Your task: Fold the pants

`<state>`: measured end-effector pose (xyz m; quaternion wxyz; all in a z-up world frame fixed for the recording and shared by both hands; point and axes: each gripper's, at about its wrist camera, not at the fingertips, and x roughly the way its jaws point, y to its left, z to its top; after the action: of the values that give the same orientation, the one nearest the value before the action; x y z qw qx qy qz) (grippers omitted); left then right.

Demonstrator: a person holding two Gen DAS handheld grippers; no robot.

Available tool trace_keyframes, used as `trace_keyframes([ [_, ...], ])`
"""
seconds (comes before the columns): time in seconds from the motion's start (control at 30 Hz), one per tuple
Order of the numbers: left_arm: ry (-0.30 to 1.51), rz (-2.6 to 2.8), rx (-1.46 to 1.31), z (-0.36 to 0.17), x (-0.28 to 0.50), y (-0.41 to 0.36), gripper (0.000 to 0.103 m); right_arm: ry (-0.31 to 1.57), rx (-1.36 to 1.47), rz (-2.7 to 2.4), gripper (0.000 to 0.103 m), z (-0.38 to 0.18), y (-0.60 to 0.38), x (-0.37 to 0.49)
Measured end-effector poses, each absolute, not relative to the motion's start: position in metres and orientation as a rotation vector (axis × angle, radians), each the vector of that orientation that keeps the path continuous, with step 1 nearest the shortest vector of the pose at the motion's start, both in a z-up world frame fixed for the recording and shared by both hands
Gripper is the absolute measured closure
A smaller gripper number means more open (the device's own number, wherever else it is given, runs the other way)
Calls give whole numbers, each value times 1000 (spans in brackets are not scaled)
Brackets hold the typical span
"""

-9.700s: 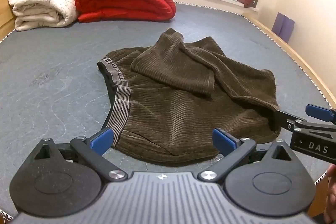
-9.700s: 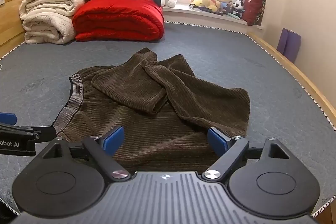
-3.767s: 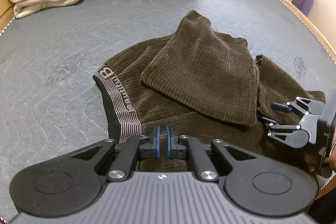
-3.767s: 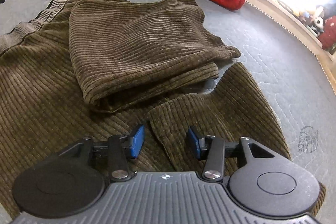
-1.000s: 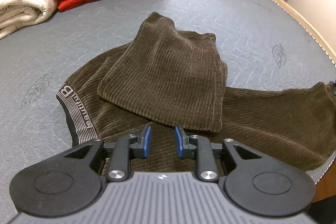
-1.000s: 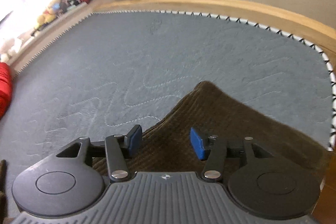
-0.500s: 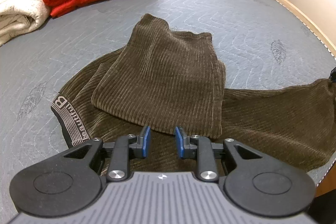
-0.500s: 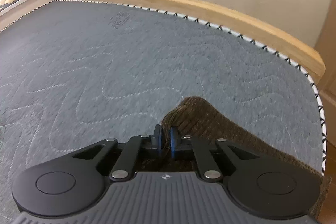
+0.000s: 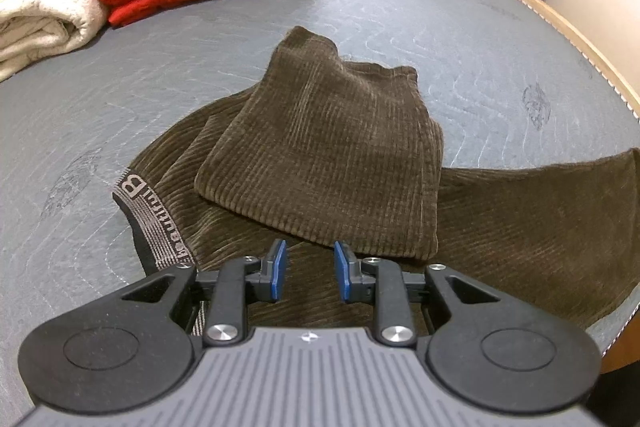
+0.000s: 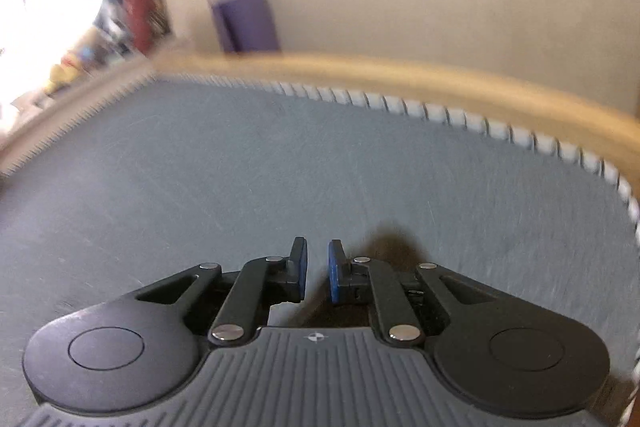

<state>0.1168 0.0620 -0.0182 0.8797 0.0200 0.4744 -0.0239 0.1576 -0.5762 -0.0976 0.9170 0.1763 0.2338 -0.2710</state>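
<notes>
1. Brown corduroy pants [image 9: 320, 155] on grey bed [image 9: 400, 7], one leg doubled over, other spread right.
2. Soft, floppy, grippy; best pinched at hem or waistband [image 9: 152, 219].
3. Left gripper [image 9: 307, 271] apart, empty, over near edge.
4. Right gripper [image 10: 317, 275] just reopened, slightly apart, hem off pads.

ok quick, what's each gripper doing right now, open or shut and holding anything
left gripper: open, holding nothing, poised over the brown corduroy pants.
right gripper: open a narrow gap, its jaws just opening, nothing between them; a pant leg end lies just beyond.
</notes>
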Motion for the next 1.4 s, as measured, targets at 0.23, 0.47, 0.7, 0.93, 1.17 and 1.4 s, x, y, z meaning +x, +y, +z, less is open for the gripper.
trace_keyframes([
  [0.23, 969, -69, 63, -12, 103, 60, 74, 780, 336, -767, 65, -120, -603, 112],
  [0.47, 972, -39, 49, -10, 102, 66, 71, 938, 233, -833, 62, -137, -610, 65],
  [0.7, 999, -55, 100, -19, 95, 60, 69, 888, 370, -872, 59, -125, -616, 44],
  [0.93, 1019, -30, 90, -24, 95, 72, 68, 768, 355, -521, 58, -101, -574, 60],
  [1.17, 999, -47, 77, -17, 89, 77, 65, 1018, 212, -433, 56, -128, -534, 80],
  [1.4, 971, -19, 27, -8, 84, 93, 64, 646, 196, -282, 56, -39, -447, 75],
])
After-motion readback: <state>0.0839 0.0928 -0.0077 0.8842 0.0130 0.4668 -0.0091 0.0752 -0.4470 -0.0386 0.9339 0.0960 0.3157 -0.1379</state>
